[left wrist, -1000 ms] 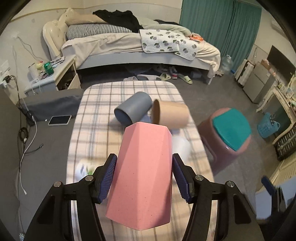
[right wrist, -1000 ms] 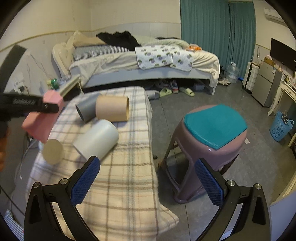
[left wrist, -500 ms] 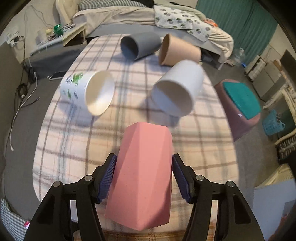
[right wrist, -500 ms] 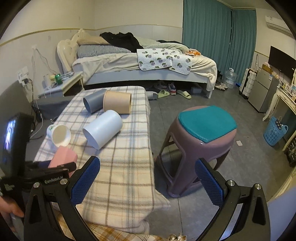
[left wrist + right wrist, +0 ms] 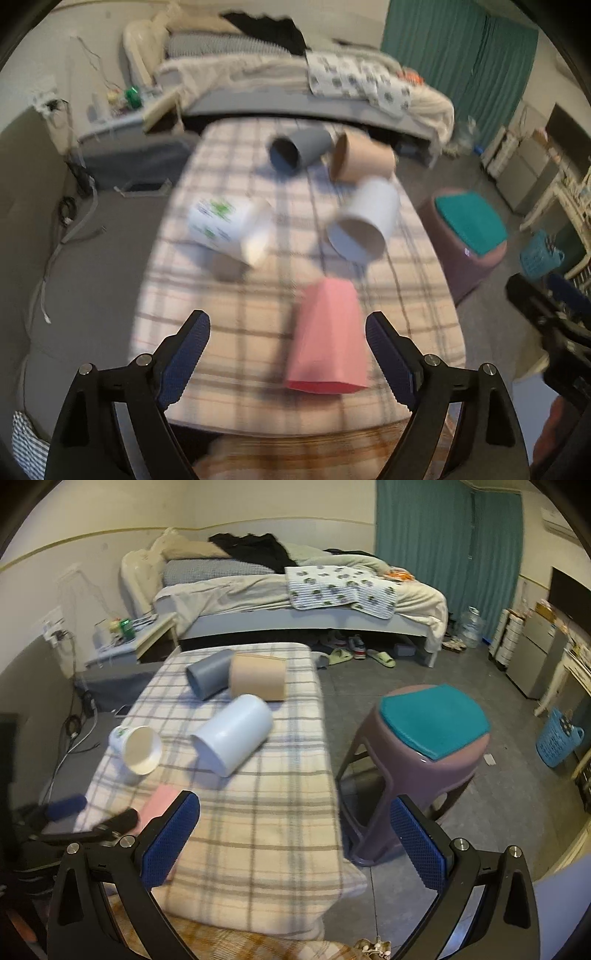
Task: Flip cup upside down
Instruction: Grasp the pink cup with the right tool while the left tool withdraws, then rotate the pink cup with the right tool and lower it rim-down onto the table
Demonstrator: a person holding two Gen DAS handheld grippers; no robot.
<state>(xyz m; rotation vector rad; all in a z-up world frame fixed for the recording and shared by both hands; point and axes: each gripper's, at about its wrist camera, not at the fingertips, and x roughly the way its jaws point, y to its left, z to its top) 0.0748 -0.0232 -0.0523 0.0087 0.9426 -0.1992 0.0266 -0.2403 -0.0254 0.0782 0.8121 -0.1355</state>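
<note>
The pink faceted cup [image 5: 327, 338] stands upside down on the plaid-covered table [image 5: 240, 325], near its front edge. My left gripper [image 5: 288, 354] is open and empty, its jaws wide apart on either side of the cup, not touching it. The left wrist view is blurred by motion. In the right wrist view only a bit of the pink cup [image 5: 160, 805] shows behind my finger. My right gripper [image 5: 291, 842] is open and empty, held over the table's right front corner.
Several cups lie on their sides further back: a white printed cup [image 5: 229, 230], a white cup [image 5: 364, 229], a grey cup [image 5: 297, 151] and a tan cup [image 5: 360, 158]. A purple stool with a teal seat [image 5: 432, 731] stands right of the table. A bed is behind.
My left gripper has opened and let go of the pink cup, which now stands mouth down on the table. The left gripper has pulled back. The right gripper barely moved.
</note>
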